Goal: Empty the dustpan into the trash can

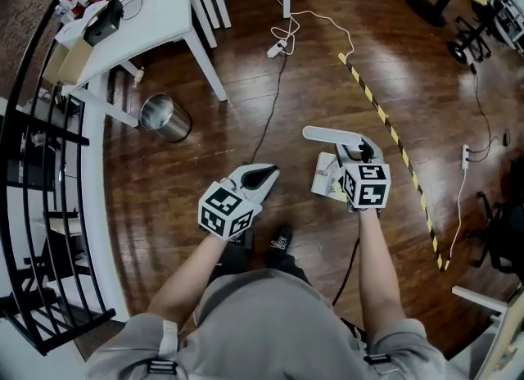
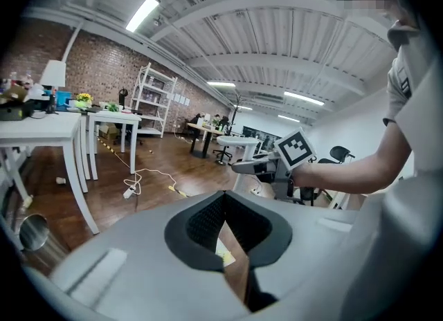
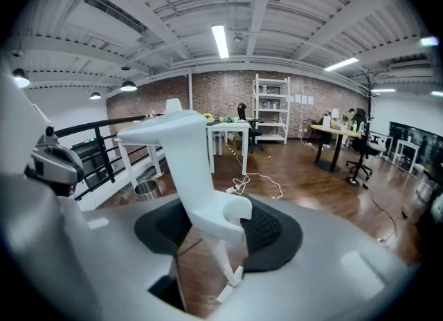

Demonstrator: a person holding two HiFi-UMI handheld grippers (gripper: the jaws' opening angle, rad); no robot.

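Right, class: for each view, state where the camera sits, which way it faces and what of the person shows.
Head view: on the head, facing steeply down; left gripper, right gripper and both forearms show.
Left gripper view: on that gripper, facing across the room; the right forearm shows.
Right gripper view: on that gripper, facing along the handle of the held dustpan; only its jaws show.
Shared: all three show the trash can.

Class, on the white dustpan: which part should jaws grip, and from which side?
The handle, taken crosswise from the person's side, as the right gripper holds it. It is a narrow bar that fits between the jaws and stands clear of the pan, so the scraps can be tipped out.
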